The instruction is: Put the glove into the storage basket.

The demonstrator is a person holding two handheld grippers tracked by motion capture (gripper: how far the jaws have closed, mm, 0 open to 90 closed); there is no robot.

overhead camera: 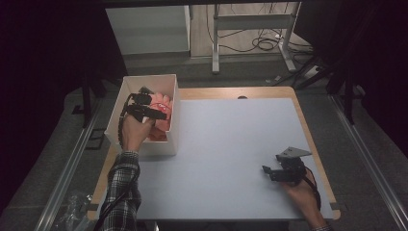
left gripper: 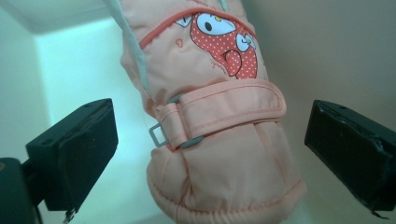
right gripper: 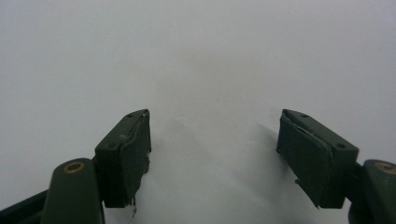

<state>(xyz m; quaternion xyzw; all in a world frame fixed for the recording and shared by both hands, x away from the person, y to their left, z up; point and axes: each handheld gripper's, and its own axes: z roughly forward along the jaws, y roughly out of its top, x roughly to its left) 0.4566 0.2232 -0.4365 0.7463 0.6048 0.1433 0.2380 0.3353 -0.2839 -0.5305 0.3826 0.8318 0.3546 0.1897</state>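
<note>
1. Glove [left gripper: 219, 140]: a peach padded winter glove with a cartoon patch in red with white dots at its 12 o'clock end, a peach strap across its middle and a grey buckle at the strap's 9 o'clock end.
2. In the high view the glove [overhead camera: 161, 113] lies inside the white box [overhead camera: 174, 115], which sits at the table's 9 to 10 o'clock edge.
3. The left gripper [overhead camera: 144, 111] is held over the box opening by the person's left hand [overhead camera: 132, 134], whose plaid sleeve [overhead camera: 122, 187] comes in from 6 o'clock.
4. In the left gripper view, the left gripper [left gripper: 210, 140] has its jaws spread wide: one black jaw stands at 9 o'clock of the glove, the other at 3 o'clock, and the glove lies between them with a clear gap on both sides, so neither pad touches it.
5. Behind the glove in that view are the pale inner walls of the box [left gripper: 70, 56].
6. The right gripper [overhead camera: 284, 171] is at the table's 4 o'clock part, well apart from the box, held by the right hand [overhead camera: 303, 192], with its grey three-cornered plate on top.
7. In the right gripper view, the right gripper [right gripper: 215, 149] has its jaws spread and nothing between them; beneath lies the bare white table [right gripper: 196, 56].
8. In the high view the table [overhead camera: 231, 144] has a white top with a wooden rim.
</note>
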